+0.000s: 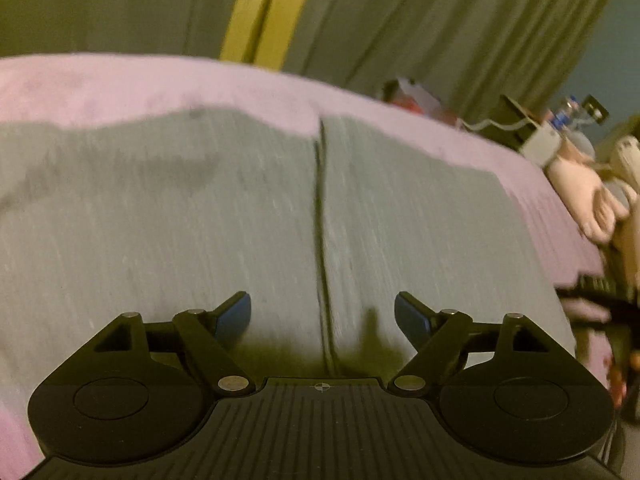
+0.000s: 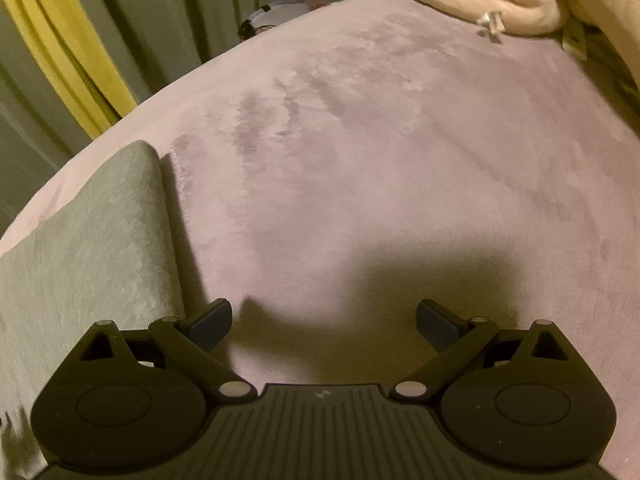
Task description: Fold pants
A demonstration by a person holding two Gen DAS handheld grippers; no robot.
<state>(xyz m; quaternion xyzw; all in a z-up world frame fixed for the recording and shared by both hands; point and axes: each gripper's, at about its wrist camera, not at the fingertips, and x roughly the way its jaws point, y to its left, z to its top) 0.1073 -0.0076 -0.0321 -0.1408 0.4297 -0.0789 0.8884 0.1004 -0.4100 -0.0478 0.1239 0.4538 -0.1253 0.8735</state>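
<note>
The grey pants (image 1: 200, 220) lie partly folded on the pink bed (image 2: 380, 160) — left gripper (image 1: 322, 316) and right gripper (image 2: 324, 324) both gape empty; more folds probably remain.

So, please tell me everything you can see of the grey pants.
The pants are grey, soft knit-looking cloth, lying flat on the pink blanket. A dark line runs down the middle, a seam or the gap between two legs. The right view shows one edge. No tool touches them.

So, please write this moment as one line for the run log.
left gripper: open, empty, over grey pants | right gripper: open, empty, over pink blanket | pants: flat on blanket
</note>
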